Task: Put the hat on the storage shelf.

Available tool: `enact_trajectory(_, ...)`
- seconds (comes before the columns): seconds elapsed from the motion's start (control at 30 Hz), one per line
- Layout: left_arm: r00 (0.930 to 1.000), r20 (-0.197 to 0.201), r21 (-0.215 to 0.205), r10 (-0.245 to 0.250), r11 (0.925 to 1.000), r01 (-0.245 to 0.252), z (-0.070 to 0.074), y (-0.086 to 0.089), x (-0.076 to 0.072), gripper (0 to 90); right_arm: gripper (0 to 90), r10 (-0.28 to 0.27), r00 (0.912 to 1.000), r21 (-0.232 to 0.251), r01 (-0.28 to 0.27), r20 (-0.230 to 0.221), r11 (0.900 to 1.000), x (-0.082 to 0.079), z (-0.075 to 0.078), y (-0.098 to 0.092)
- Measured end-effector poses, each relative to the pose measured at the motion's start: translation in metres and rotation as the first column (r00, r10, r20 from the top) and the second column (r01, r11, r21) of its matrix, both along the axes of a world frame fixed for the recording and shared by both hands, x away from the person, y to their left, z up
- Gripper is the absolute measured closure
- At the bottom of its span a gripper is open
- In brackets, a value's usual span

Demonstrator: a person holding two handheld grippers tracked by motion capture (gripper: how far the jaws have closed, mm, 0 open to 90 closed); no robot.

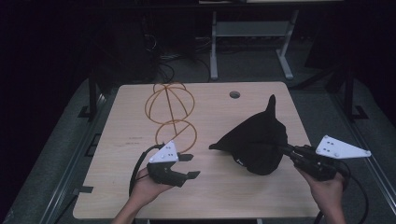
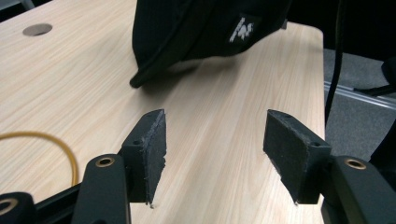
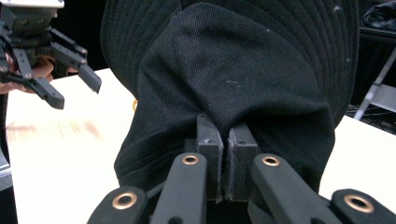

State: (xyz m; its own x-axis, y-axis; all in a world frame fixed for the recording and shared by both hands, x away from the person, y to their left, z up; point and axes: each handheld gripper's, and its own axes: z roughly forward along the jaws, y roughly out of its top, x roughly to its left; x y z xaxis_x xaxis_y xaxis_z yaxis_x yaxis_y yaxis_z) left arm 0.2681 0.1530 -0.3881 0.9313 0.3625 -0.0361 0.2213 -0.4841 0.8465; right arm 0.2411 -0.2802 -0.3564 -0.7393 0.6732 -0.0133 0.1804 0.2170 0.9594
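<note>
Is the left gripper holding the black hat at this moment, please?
No, the left gripper stands open over bare table, with the hat farther off.

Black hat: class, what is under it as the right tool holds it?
Under the black hat lies bare table with its shadow; the near brim hangs clear. The right tool pinches its fabric. Whether its far side touches the wood is hidden.

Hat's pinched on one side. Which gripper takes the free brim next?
Left. The left gripper is open, empty and faces the black hat; the right gripper is already shut on its fabric.
</note>
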Motion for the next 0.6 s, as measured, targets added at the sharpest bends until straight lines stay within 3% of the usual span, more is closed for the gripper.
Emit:
enact_trajectory(0.33,0.9996,-0.007,0.015,0.028,0.9995,-0.028,-0.009,0.015,-0.005,37.9,86.5,0.006,0.9996,0.029,-0.005,-0.029,1.0,0.011,0.003,0.005)
enact_trajectory(0.5,0.9995,-0.008,0.007,0.032,0.9995,-0.032,-0.012,0.019,-0.006,38.0,86.6,0.015,0.9991,0.007,-0.015,-0.039,1.0,0.018,0.01,0.009)
enact_trajectory(0.6,0.9994,-0.009,0.007,0.034,0.9994,-0.034,-0.014,0.021,-0.007,37.9,86.6,0.022,0.9988,0.018,-0.021,-0.044,1.0,0.022,0.013,0.011)
